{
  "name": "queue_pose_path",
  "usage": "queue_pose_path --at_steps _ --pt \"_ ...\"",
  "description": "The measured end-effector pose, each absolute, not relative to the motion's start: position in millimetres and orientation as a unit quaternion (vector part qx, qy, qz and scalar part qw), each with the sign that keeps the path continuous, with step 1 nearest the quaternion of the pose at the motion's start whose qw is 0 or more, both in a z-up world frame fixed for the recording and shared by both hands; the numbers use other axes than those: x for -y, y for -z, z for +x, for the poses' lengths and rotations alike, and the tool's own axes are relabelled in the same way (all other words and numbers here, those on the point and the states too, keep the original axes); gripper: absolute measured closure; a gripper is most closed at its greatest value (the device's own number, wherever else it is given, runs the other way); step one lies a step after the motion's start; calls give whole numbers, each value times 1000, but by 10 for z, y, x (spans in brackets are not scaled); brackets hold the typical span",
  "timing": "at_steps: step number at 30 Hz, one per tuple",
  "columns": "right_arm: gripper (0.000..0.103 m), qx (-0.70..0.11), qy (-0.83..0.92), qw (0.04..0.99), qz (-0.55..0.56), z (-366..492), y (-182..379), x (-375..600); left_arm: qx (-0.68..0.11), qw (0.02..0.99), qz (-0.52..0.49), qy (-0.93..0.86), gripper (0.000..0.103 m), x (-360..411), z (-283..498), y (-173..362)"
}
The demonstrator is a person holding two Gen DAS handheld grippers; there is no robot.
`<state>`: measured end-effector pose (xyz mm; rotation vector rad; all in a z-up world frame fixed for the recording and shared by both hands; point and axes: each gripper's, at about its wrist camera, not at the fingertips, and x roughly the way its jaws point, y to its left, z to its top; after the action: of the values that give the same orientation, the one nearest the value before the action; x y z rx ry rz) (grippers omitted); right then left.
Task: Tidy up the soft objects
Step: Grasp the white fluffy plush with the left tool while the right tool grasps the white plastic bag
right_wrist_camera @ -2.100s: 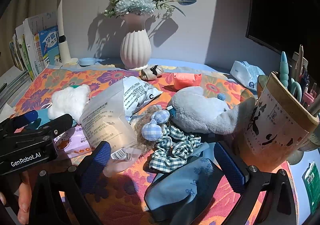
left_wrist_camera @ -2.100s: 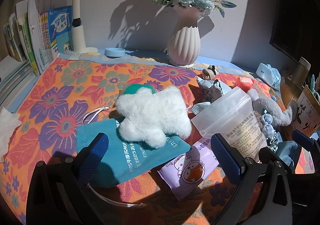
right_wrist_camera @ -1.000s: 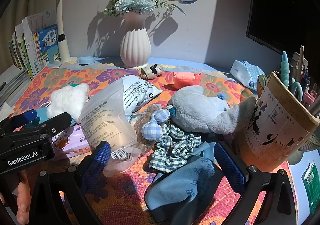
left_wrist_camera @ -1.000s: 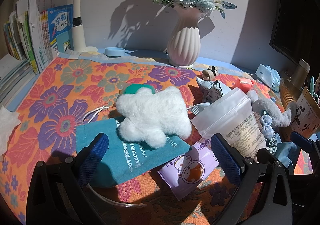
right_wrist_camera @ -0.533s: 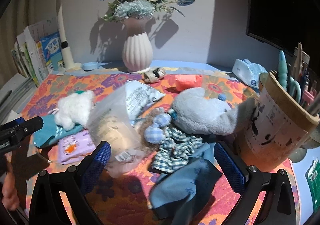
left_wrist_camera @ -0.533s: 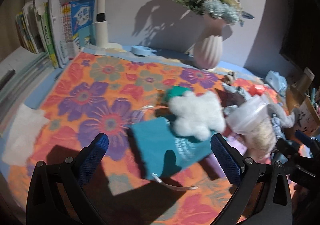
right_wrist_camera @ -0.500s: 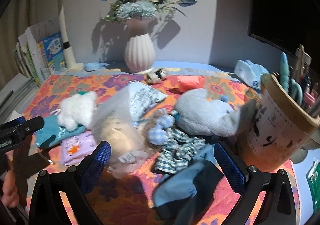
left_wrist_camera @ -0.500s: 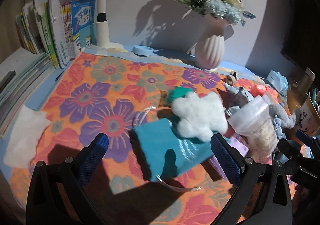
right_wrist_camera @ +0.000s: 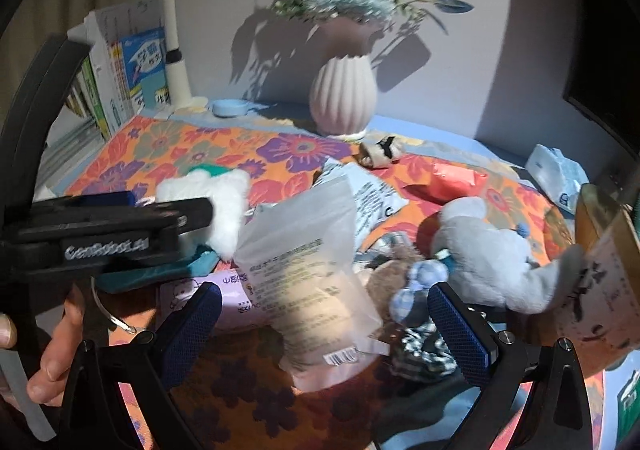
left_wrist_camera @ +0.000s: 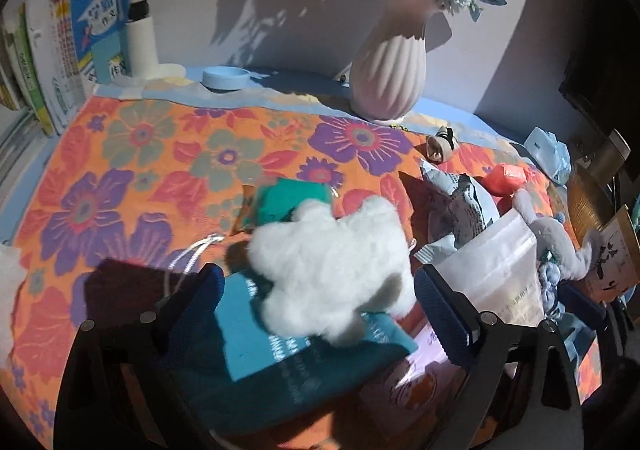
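Observation:
A white fluffy plush [left_wrist_camera: 332,270] lies on a teal drawstring pouch [left_wrist_camera: 280,354] on the flowered cloth [left_wrist_camera: 120,185]. My left gripper [left_wrist_camera: 320,314] reaches over the pouch, and its jaws are closing with the plush between them, the pads clear of it. From the right wrist, the left gripper [right_wrist_camera: 170,205] shows beside the same plush [right_wrist_camera: 224,201]. My right gripper [right_wrist_camera: 326,330] is open, with a frosted plastic bag [right_wrist_camera: 304,270] standing between its fingers, untouched. A grey plush [right_wrist_camera: 484,254] lies to the right of the bag.
A ribbed vase [left_wrist_camera: 388,77] of flowers, a lamp stem [left_wrist_camera: 140,21] and books [left_wrist_camera: 60,49] stand at the back. A brown paper holder [right_wrist_camera: 604,282] is at the right edge. A checked scrunchie [right_wrist_camera: 424,350], snack packets [left_wrist_camera: 460,205] and a purple packet [right_wrist_camera: 232,294] crowd the middle. A hand [right_wrist_camera: 52,350] holds the left gripper's handle.
The left gripper has swung back to the right and closer, so the white plush now sits between its fingers, which stand slightly narrower. The right gripper's view has shifted left onto the frosted bag.

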<state>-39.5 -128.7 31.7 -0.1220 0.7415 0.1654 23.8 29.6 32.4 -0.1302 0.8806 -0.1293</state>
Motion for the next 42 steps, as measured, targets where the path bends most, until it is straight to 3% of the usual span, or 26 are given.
queue_pose_path --at_steps 5,10,13,16,18,20,21,24,30,36,37,39,42 --pt "0 -363 -57 927 -77 -334 -233 1261 -426 901 -55 63 17 -226 285 -275" --pt "0 -361 -40 927 -94 -282 -222 1232 -425 901 -57 69 18 -172 295 -236" --pt "0 -360 -30 927 -100 -243 -222 1218 -426 900 -58 72 33 -157 306 -223" --pt "18 -349 -18 930 -114 -258 -231 1196 -423 901 -60 74 39 -160 300 -222" --pt "38 -335 -10 934 -122 -302 -255 1194 -414 905 -63 79 49 -181 263 -255" --pt "46 -328 -12 937 -116 -336 -284 1223 -402 909 -69 85 60 -216 213 -303" --pt "49 -327 -16 939 -106 -346 -306 1261 -396 911 -75 91 69 -242 183 -339" --pt "52 -335 -33 940 -65 -356 -363 1386 -383 912 -98 111 73 -324 113 -431" --pt "59 -351 -96 930 51 -398 -503 1700 -376 911 -114 128 73 -385 1 -491" --pt "58 -375 -130 912 102 -419 -466 1850 -376 909 -108 142 71 -341 -65 -483" --pt "54 -379 -128 911 101 -423 -444 1860 -380 908 -107 143 70 -333 -63 -463" --pt "29 -387 -126 908 98 -454 -390 1872 -391 901 -116 148 64 -326 -31 -402" --pt "26 -394 -135 904 97 -491 -330 1934 -399 897 -123 145 58 -314 34 -333"
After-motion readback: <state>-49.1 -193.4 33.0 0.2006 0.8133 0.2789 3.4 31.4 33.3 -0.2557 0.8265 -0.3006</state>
